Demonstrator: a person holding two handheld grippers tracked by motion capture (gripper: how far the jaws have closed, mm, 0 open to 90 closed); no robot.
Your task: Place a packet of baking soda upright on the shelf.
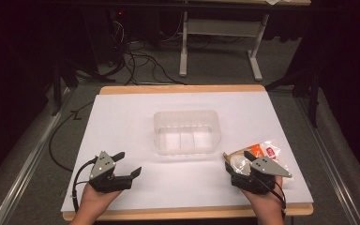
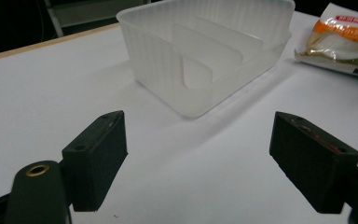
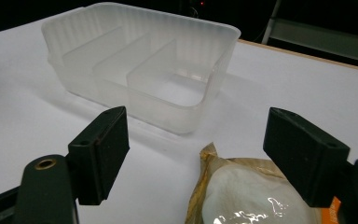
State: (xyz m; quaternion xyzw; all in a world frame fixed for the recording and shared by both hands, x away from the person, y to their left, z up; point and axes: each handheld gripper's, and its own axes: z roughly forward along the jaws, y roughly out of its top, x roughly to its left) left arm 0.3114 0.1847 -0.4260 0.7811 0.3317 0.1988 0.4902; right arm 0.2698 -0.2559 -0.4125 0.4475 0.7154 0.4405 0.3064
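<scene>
On the white tabletop (image 1: 122,122) in front of you, a clear plastic container (image 1: 187,131) sits near the middle, its inside split by low dividers into compartments, all of them bare. To its right and nearer you lies a packet (image 1: 258,154) in a see-through wrapper with orange and red print, holding something pale and round.

Your left gripper (image 1: 127,165) rests low over the near left part of the tabletop, well apart from the container. Its jaws stand wide apart with nothing between them; in the left gripper view only bare white surface lies in the gap, with the container (image 2: 209,51) ahead and the packet (image 2: 342,37) off at the upper right.

Your right gripper (image 1: 238,159) is at the near right, right at the packet's near end. Its jaws are also spread wide and grip nothing. In the right gripper view the packet (image 3: 242,196) lies between them, nearer the right jaw, but whether either jaw touches the wrapper cannot be told. The container (image 3: 140,65) stands just beyond.
</scene>
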